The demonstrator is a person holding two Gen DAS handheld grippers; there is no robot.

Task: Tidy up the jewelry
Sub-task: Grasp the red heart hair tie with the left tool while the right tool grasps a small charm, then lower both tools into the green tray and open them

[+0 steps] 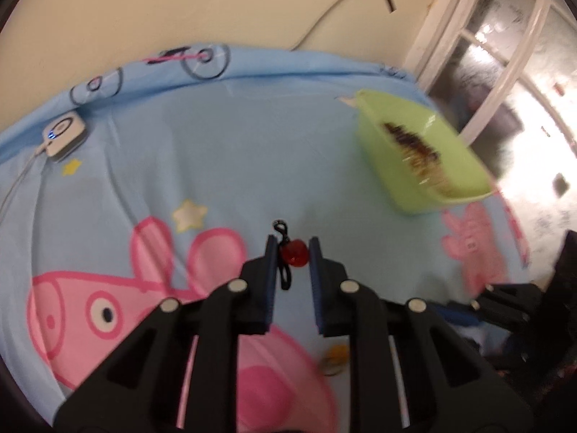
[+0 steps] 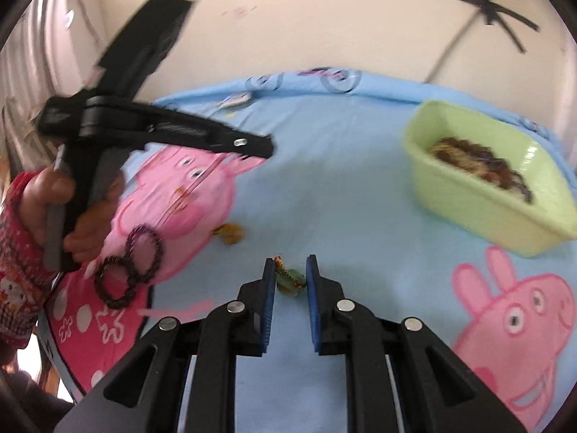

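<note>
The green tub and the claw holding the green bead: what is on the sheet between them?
Nothing. In the right wrist view, only bare blue sheet lies between the tub and the right claw.

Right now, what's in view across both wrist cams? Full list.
bed sheet: one, light blue with pink pig prints, under everything
tub: one, light green, far right on sheet
jewelry heap: one, dark brown and gold, inside tub, blurred
red bead pendant: one, black cord, between left pads
green charm: one, between right pads
rings: two, dark purple, on sheet at left
yellow piece: one, on sheet, unclear
white device: one, cabled, far left
left gripper: black, gripping pendant
right gripper: black, gripping charm
hand: one, red patterned sleeve, holds left gripper
</note>
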